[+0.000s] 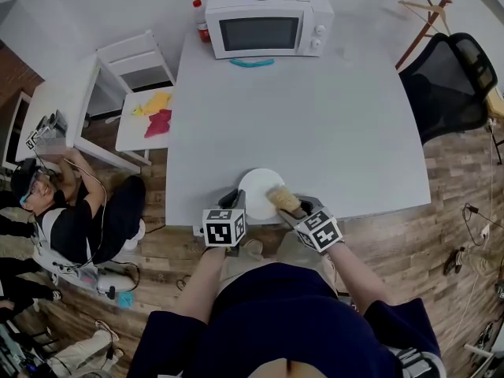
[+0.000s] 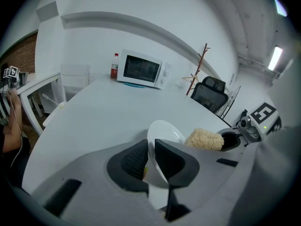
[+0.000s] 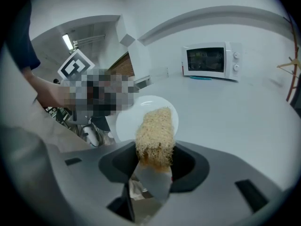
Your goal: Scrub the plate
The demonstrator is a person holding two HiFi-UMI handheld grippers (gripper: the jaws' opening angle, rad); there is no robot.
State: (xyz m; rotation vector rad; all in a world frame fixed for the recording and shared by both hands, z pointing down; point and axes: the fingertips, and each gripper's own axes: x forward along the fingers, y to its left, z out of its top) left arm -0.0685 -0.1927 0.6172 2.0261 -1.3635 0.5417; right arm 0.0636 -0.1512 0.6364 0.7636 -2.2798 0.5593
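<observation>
Left gripper (image 1: 234, 200) first: its jaws are pinched onto the near rim of the white plate (image 1: 257, 189), with the rim sandwiched between the two dark pads. You see it best in the left gripper view, where the plate (image 2: 165, 129) runs edge-on out of the left gripper (image 2: 149, 160). Right gripper (image 1: 299, 213) is clamped on a tan, shaggy sponge (image 1: 285, 199). In its own view the right gripper (image 3: 155, 167) has the sponge (image 3: 155, 133) sticking straight out of the jaws and lying across the face of the plate (image 3: 134, 119), over on its right side.

The plate sits right at the near edge of the white table (image 1: 315, 124), just in front of the person holding the grippers. Can't tell if it's flat on the table or lifted a bit.

Past that the tabletop is bare until the far end, where a white microwave (image 1: 268, 18) stands with a small teal thing (image 1: 252, 62) in front of it and a red bottle (image 1: 201, 20) just to its left. A black office chair (image 1: 449, 85) is off the right side. A low white stand (image 1: 142, 136) with yellow and pink cloths is off the left side, and another person (image 1: 71, 211) sits on the floor near it.
</observation>
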